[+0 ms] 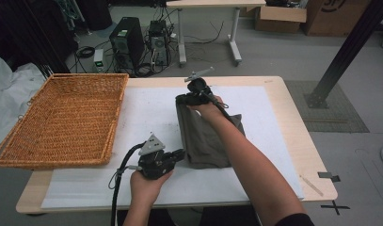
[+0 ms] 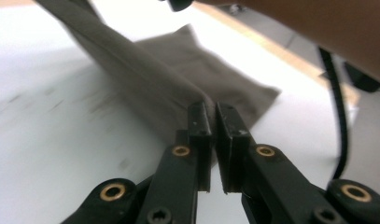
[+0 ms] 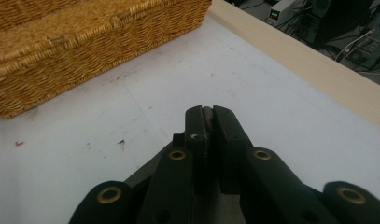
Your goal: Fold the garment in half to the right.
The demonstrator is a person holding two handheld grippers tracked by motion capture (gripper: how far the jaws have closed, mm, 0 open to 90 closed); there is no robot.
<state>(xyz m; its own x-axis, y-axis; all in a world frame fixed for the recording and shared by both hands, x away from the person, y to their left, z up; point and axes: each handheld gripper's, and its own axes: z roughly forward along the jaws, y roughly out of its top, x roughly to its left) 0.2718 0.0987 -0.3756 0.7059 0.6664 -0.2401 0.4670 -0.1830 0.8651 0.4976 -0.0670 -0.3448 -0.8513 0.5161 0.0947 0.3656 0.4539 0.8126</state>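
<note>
A grey-brown folded cloth [image 1: 205, 141] lies lengthwise in the middle of the white mat [image 1: 147, 113]. My right gripper [image 1: 185, 98] is at the cloth's far end, shut on its edge and holding that end slightly raised. A thin sliver of fabric [image 3: 207, 122] sits between its closed jaws [image 3: 207, 112]. My left gripper [image 1: 181, 154] is at the near left corner of the cloth. In the left gripper view its jaws [image 2: 213, 109] are pressed together on the cloth's edge [image 2: 178, 70], which rises away toward the upper left.
A large wicker basket [image 1: 62, 117] [image 3: 85, 28] stands on the table's left side, overhanging the edge. The person's right forearm [image 1: 255, 165] crosses above the cloth's right part. A black cable [image 2: 337, 102] hangs near the right. The wooden table edge [image 1: 292, 113] borders the mat.
</note>
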